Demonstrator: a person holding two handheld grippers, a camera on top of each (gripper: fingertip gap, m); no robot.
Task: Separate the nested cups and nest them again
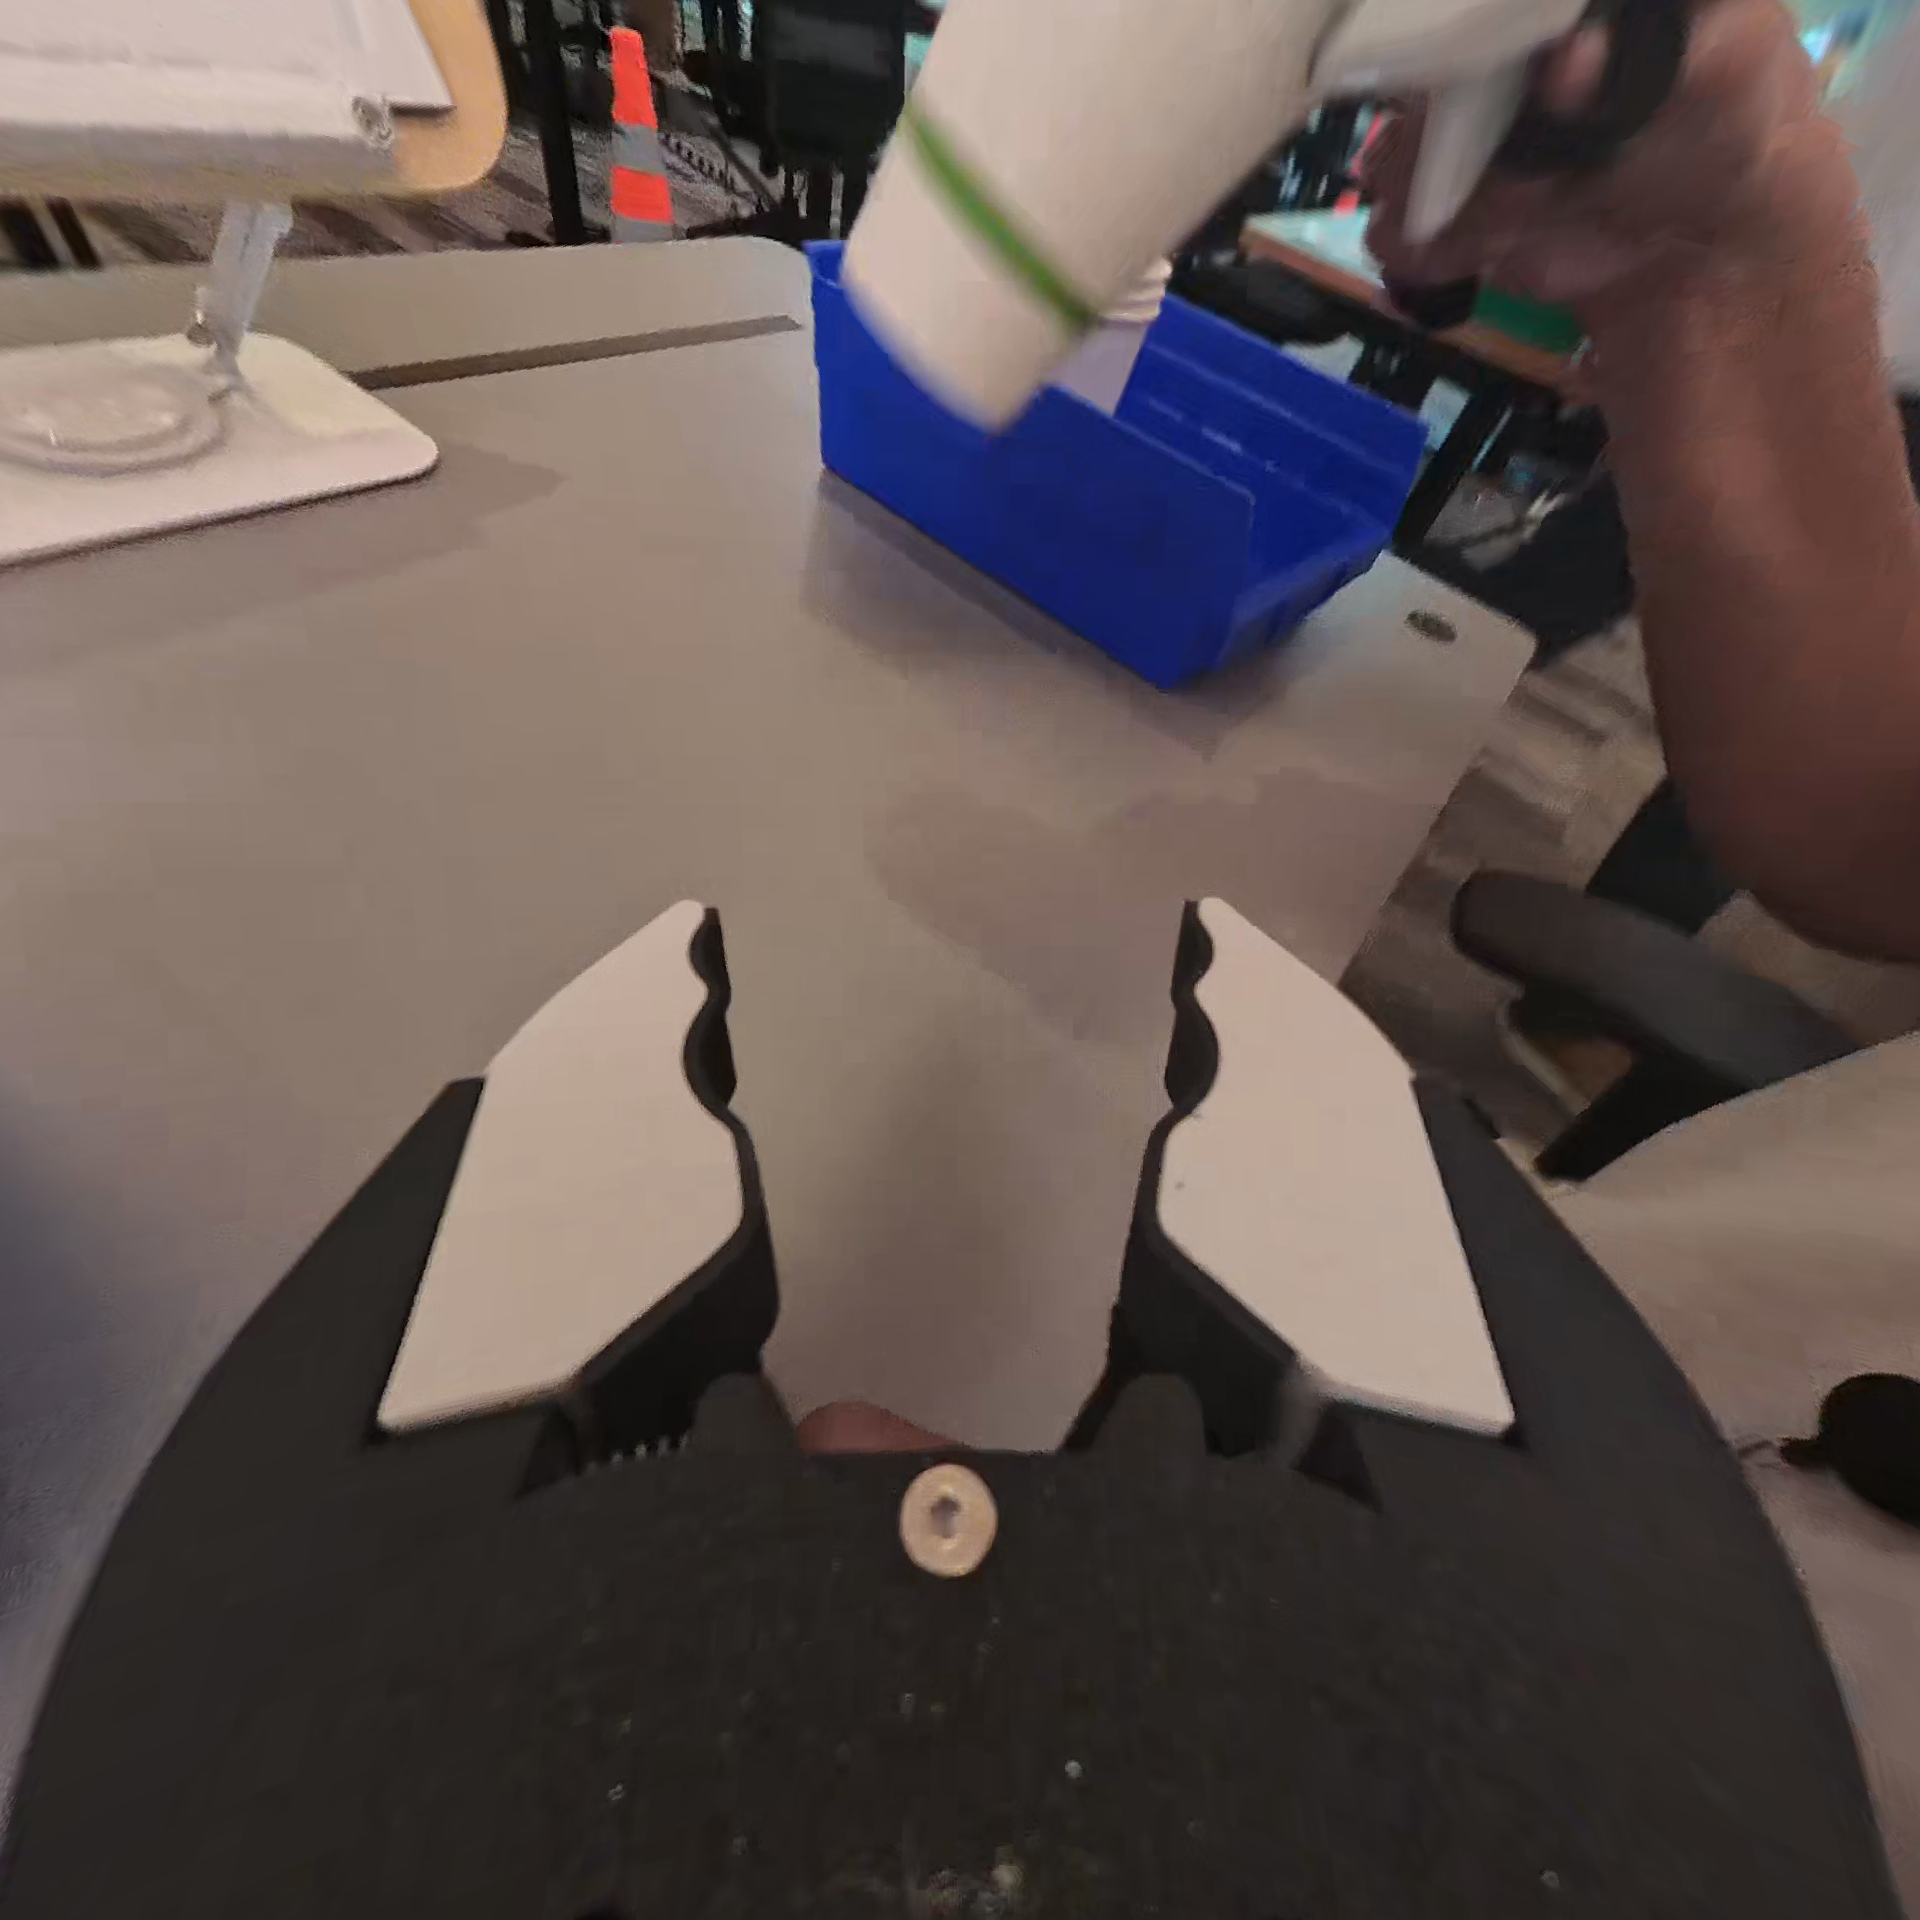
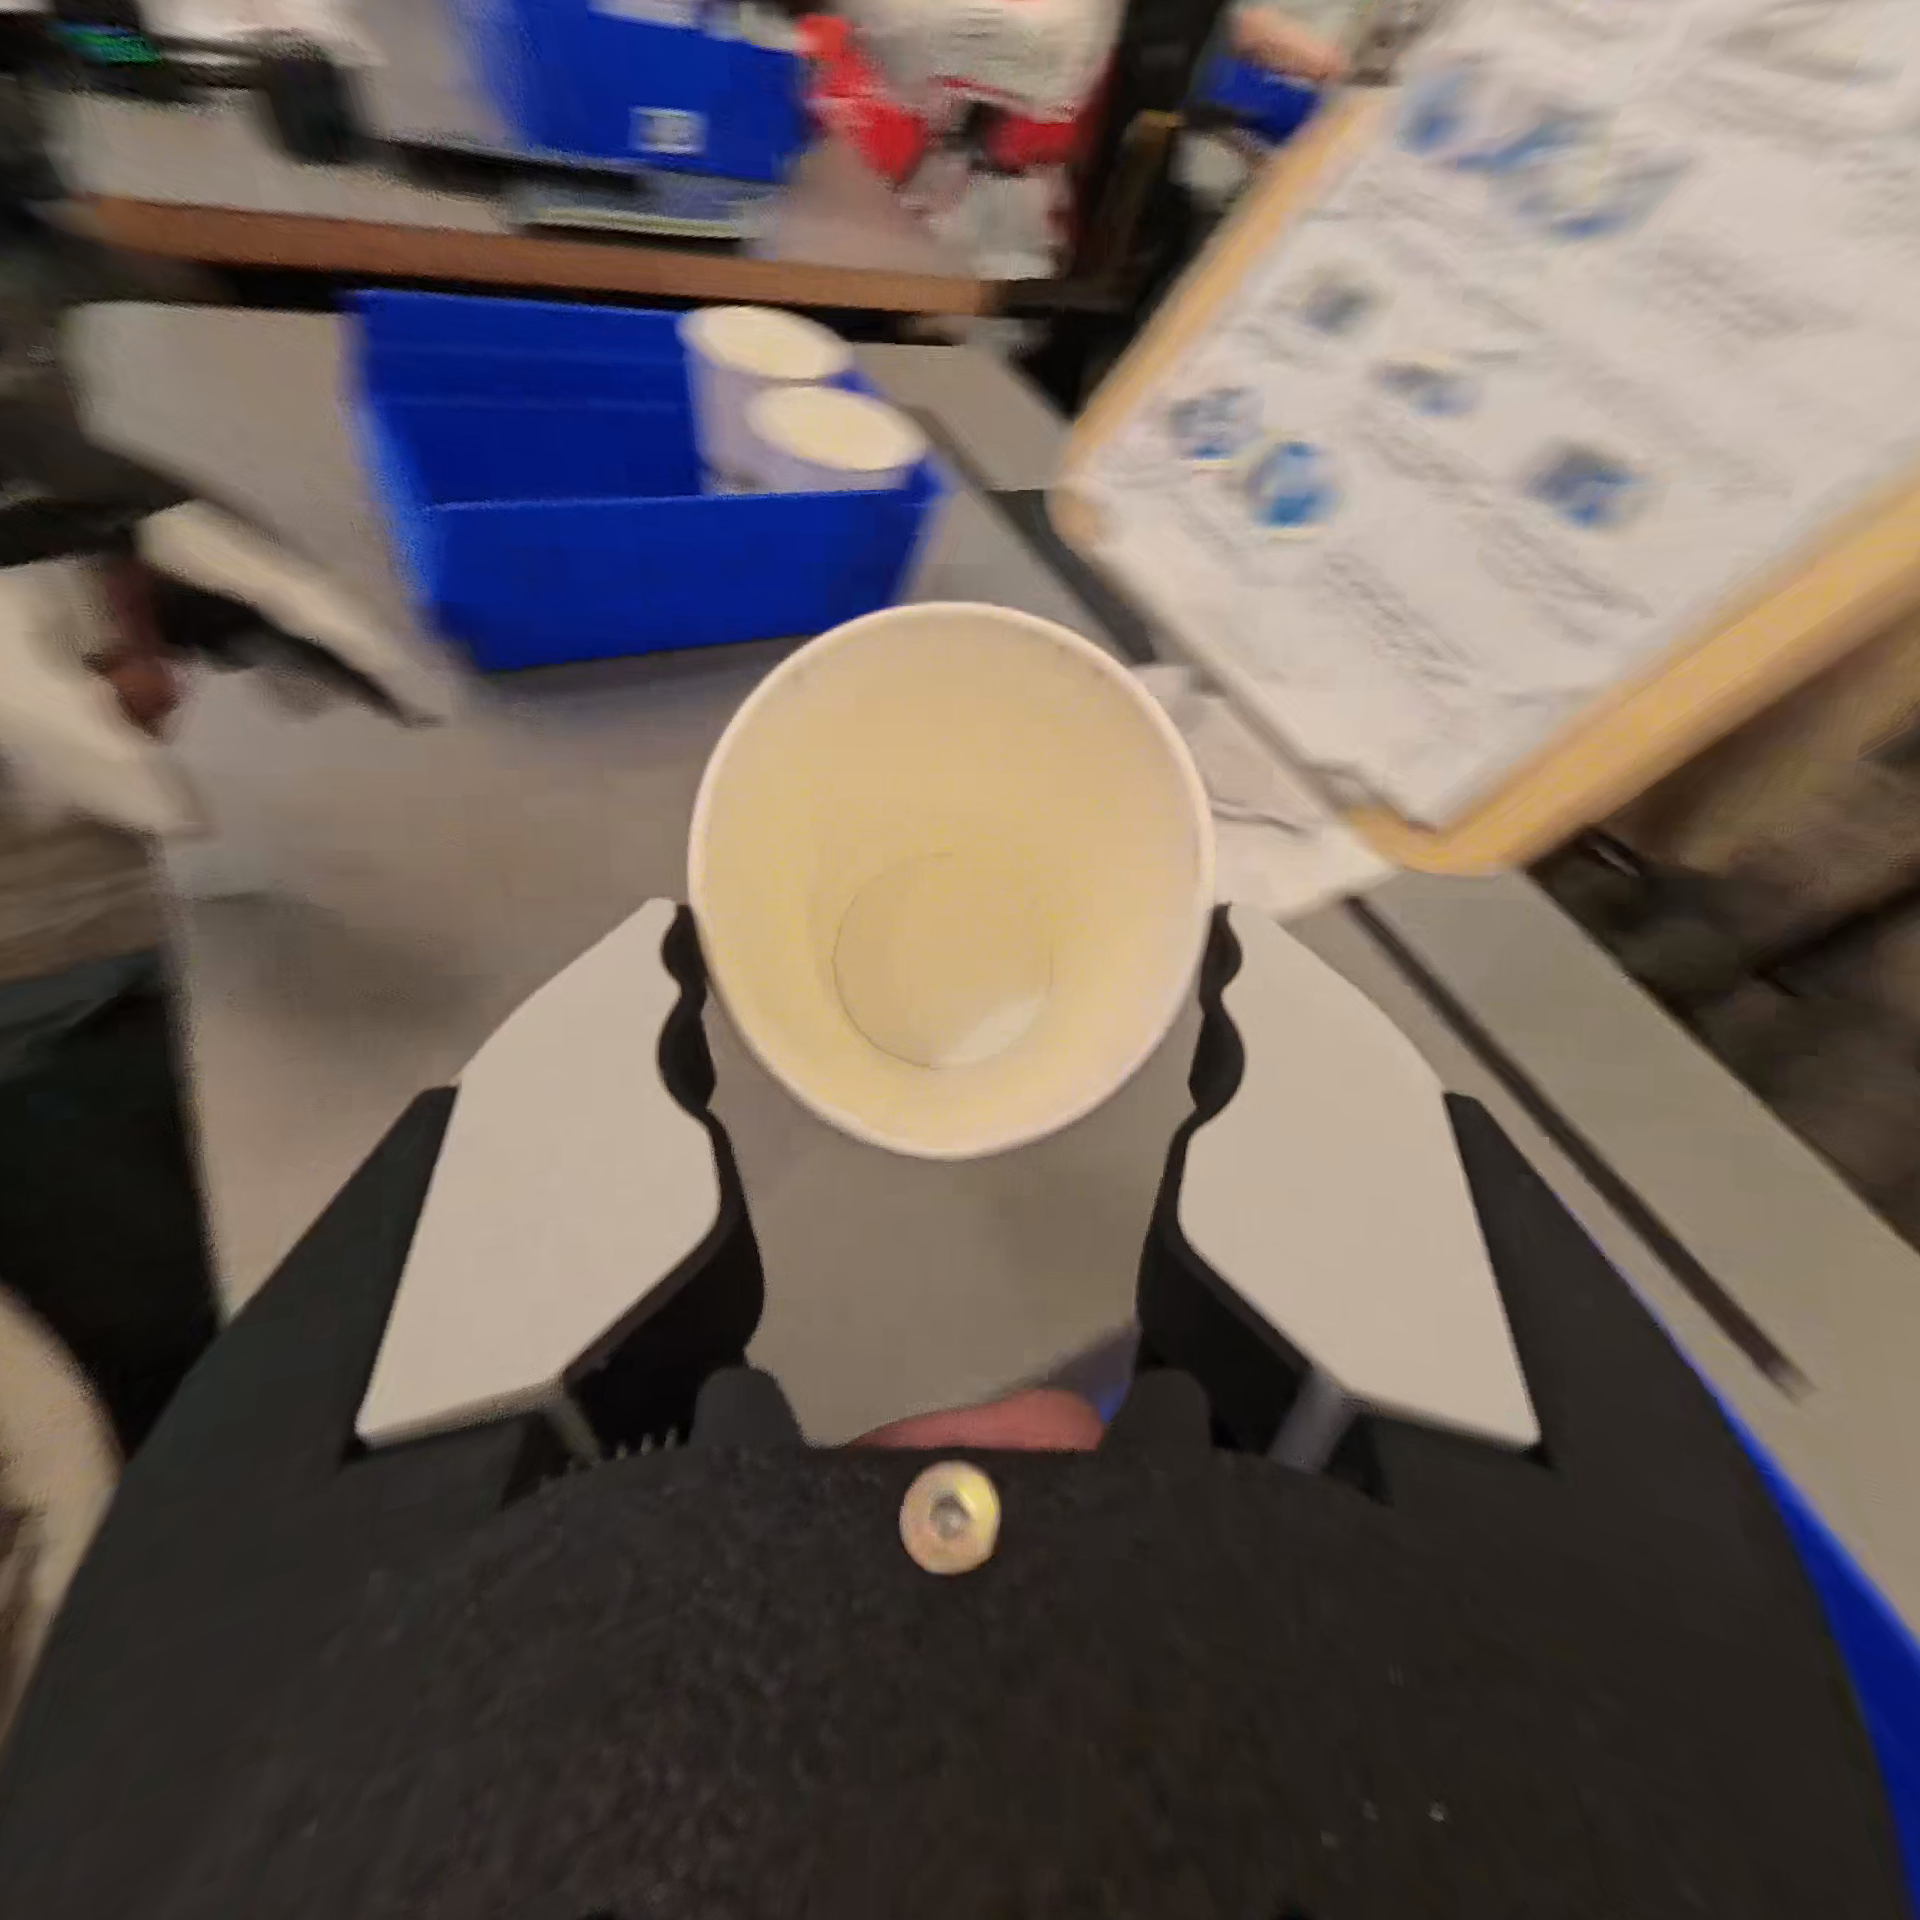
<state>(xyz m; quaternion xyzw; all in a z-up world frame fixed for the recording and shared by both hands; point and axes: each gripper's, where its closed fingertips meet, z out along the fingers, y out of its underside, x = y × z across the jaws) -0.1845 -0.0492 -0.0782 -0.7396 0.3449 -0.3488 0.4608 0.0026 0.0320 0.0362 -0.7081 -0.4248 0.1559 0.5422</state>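
Note:
My right gripper [image 2: 951, 925] is shut on a white paper cup [image 2: 935, 831], gripped by its sides with its empty mouth facing the camera. In the left wrist view this cup [image 1: 1039, 187] has a green band and hangs tilted and blurred above the blue bin [image 1: 1122, 540]. Two more white cups [image 2: 769, 348] [image 2: 836, 431] stand upright in the right end of the blue bin [image 2: 644, 571]. My left gripper [image 1: 951, 914] is open and empty, low over the grey table [image 1: 520, 779], well short of the bin.
A board on a white stand [image 1: 208, 447] is at the table's far left; the same board [image 2: 1507, 416] leans close on the right in the right wrist view. The table's right edge [image 1: 1455, 831] drops to a chair [image 1: 1621, 987]. A person's arm [image 1: 1745, 520] is at the right.

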